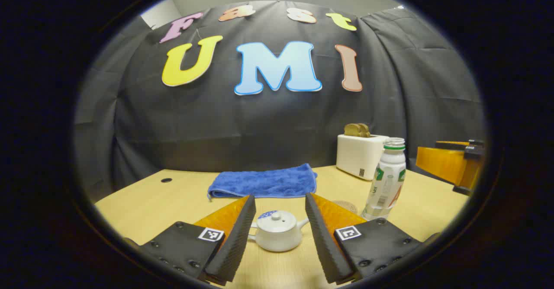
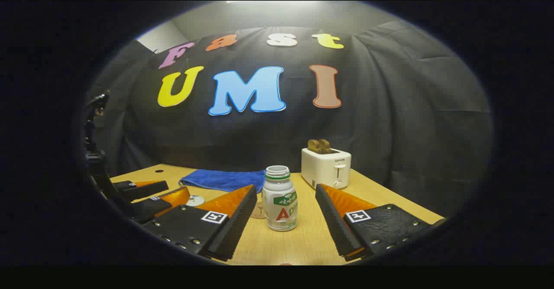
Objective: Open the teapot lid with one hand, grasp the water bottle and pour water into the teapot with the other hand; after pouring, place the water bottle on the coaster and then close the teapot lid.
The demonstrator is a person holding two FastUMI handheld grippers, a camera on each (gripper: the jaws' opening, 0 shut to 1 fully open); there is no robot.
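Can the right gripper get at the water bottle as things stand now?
Probably yes. In the right gripper view the water bottle stands upright on the table, straight ahead between the open jaws of the right gripper, with nothing between them. The toaster sits well behind.

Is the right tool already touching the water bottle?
Apart. In the right gripper view, the water bottle stands on the table between the open fingers of the right tool, with bare table visible on both sides.

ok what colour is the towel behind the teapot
The towel is blue, plain with no pattern. It shows best in the left gripper view, lying flat beyond the white teapot.
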